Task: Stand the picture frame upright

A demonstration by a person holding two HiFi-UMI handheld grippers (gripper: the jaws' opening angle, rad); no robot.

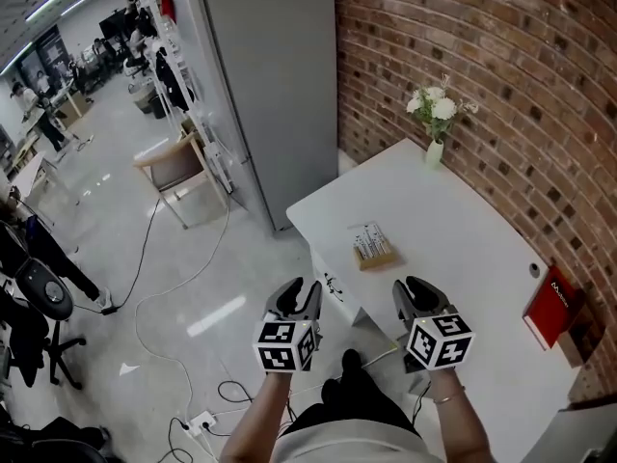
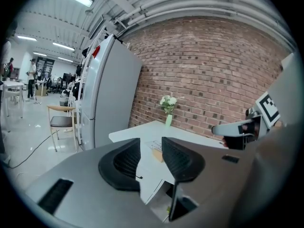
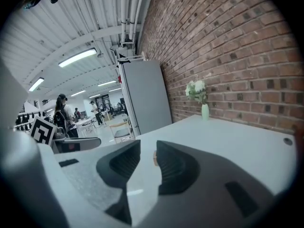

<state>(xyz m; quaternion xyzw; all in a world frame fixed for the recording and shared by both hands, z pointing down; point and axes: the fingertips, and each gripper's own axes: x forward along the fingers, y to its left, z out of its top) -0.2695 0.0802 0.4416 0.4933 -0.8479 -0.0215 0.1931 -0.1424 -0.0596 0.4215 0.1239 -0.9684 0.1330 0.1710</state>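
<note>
Holds left gripper (image 1: 301, 292) and right gripper (image 1: 416, 292) side by side at the near end of the white worktop (image 1: 463, 230), well apart from everything on it. Has both pairs of jaws slightly parted, grasping nothing. Sees picture frame (image 1: 372, 245) lying flat near the worktop's middle, ahead and between the two grippers. Sees vase of white flowers (image 1: 435, 133) against the brick wall (image 1: 501, 56), red book (image 1: 549, 307) at the right edge.
</note>
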